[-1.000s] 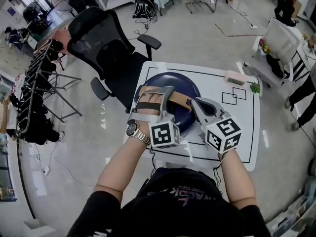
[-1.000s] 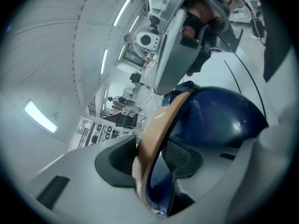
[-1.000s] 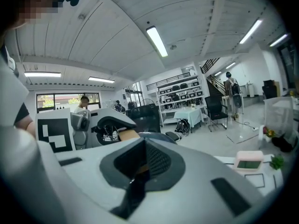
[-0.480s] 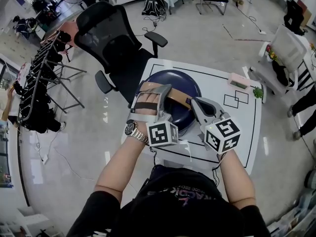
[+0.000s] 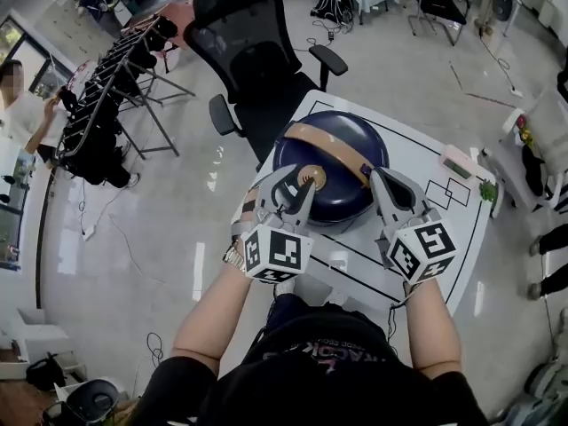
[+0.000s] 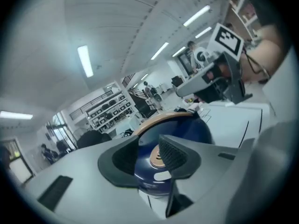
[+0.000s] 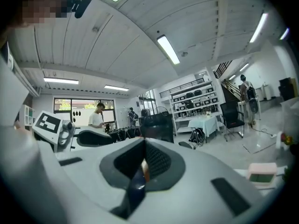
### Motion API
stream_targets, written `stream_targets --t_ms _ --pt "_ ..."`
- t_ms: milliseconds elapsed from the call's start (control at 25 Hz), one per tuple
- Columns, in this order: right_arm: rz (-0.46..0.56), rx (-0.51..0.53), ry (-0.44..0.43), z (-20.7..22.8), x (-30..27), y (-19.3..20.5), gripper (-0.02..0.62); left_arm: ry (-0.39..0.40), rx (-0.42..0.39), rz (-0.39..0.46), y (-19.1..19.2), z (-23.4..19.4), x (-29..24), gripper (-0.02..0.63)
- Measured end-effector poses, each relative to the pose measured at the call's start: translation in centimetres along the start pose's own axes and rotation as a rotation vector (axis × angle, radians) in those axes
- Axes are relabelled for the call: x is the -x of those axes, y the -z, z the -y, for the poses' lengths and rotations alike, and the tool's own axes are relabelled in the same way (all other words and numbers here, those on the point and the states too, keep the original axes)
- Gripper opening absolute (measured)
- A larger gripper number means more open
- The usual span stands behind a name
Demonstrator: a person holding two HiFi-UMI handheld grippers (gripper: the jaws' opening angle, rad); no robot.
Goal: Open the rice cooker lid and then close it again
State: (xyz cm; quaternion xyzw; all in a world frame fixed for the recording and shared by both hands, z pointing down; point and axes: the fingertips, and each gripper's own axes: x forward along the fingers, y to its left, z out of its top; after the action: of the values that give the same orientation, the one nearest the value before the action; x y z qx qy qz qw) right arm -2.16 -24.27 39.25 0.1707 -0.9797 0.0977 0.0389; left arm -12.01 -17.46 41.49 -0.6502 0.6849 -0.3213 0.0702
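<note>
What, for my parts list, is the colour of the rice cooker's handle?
Tan handle; clearest in the head view.

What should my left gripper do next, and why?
Probably ease the left gripper forward onto the round gold button on the navy rice cooker; its lid looks closed, and the jaws, just closing, stand apart and empty short of it.
</note>
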Motion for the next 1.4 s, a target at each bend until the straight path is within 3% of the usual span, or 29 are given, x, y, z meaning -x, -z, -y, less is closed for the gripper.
stream_targets --t_ms 160,320,480,720,1200,1400 --pt "0.025 0.011 -0.043 -1.9 -0.3 -1.2 0.002 0.015 0.253 0.052 0.0 -1.2 3.2 0.003" --pt "0.031 0.046 -0.070 -4.2 -0.5 -1.5 0.002 0.055 0.446 0.127 -0.5 -2.1 5.5 0.003" --pt "0.038 0.051 -0.073 -6.8 -0.3 -1.3 0.002 0.093 0.551 0.166 0.0 -2.2 7.6 0.003" --pt "0.036 0.055 -0.031 -10.8 1.1 -0.7 0.002 0.163 0.568 0.169 1.4 -1.5 11.1 0.003" --pt "0.058 0.076 0.140 -18.7 8.0 1.1 0.002 0.272 0.477 0.248 2.6 0.9 19.2 0.002" --pt "0.033 0.087 0.210 -20.8 11.8 2.3 0.002 0.338 0.477 0.281 2.3 3.4 21.9 0.003"
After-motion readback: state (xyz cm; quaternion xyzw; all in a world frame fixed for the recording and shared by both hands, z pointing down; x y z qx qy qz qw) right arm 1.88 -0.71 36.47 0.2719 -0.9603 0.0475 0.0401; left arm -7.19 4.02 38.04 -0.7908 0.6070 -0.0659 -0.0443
